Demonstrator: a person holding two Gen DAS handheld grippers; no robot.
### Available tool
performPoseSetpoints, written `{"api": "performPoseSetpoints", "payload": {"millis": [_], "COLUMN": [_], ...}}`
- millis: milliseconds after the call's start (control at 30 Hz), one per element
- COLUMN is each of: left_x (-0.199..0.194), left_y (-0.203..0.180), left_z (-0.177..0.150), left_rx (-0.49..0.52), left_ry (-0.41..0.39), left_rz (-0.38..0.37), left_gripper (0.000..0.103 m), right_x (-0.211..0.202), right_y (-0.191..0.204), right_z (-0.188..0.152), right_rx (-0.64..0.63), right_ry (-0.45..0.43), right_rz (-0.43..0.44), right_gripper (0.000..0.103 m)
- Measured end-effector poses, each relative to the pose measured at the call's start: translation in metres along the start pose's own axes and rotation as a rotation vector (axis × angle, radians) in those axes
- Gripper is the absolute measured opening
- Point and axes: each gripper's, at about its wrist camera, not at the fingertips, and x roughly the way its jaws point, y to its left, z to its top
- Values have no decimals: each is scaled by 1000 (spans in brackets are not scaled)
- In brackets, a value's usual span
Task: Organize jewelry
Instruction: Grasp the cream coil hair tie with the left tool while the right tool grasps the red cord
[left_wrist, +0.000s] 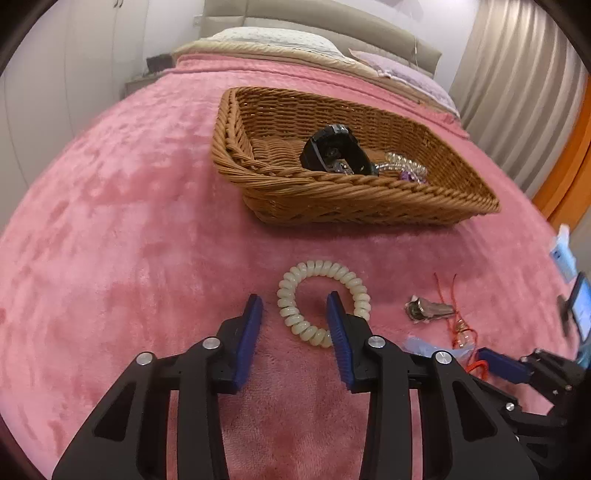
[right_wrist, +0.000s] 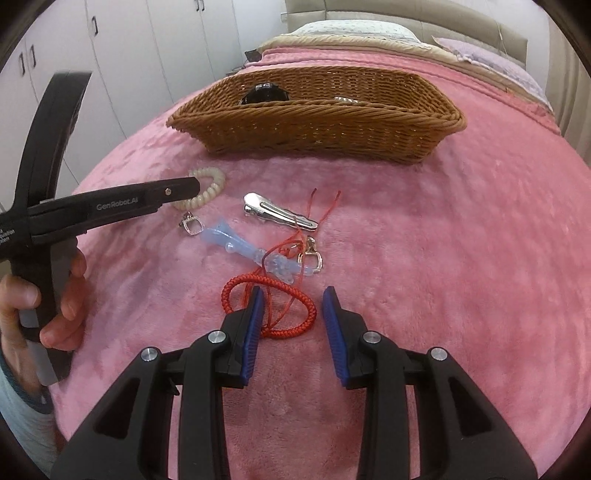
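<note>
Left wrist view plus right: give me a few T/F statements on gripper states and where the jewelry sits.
1. The left gripper is open around part of the cream spiral bracelet. True.
2. The wicker basket holds nothing. False: a black watch and beaded bracelets lie in it.
3. The right gripper is shut on the red braided cord. False: its jaws are open, the cord loop lying between them.
4. The silver hair clip lies on the pink blanket, outside the basket. True.

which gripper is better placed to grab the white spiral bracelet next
Left. The left gripper is open and straddles the near-left part of the white spiral bracelet; the right gripper is open over the red cord loop.
</note>
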Motion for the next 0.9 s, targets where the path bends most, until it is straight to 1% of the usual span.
{"api": "performPoseSetpoints", "payload": {"millis": [33,67,100,133,167,200,233,400,467,600,733,900], "left_x": [0,0,-1,-1,-2,-4,-4,-12,-16,-28,-39,-57], "left_y": [-3,-5,-7,-8,-9,-10,-11,-14,-15,-18,-24,-28], "left_z": [-1,0,-1,-2,-3,-3,-4,-6,-5,-6,-6,-2], "left_rx": [15,24,36,42,51,56,60,70,70,82,97,74], "left_ry": [-2,-4,-7,-8,-13,-19,-23,-58,-73,-117,-159,-214], "left_rz": [10,16,24,22,25,25,24,8,1,-22,-40,-85], "left_gripper": [29,19,10,10,9,9,9,9,9,9,9,9], "right_x": [0,1,1,0,0,-1,-1,-8,-14,-34,-59,-84], "right_y": [1,2,3,4,5,6,6,1,-1,-6,-10,-12], "right_z": [-1,-1,-2,-2,-3,-4,-4,-7,-7,-5,1,11], "right_rx": [-8,-17,-25,-34,-40,-45,-49,-38,-32,-33,-13,-5], "right_ry": [0,-2,-4,-4,-6,-8,-6,-19,-43,-117,-198,-286], "right_rz": [-7,-11,-10,-3,-4,-4,4,19,37,41,69,70], "right_gripper": [30,30,26,21,18,9,6,5,5,5,4,4]}}
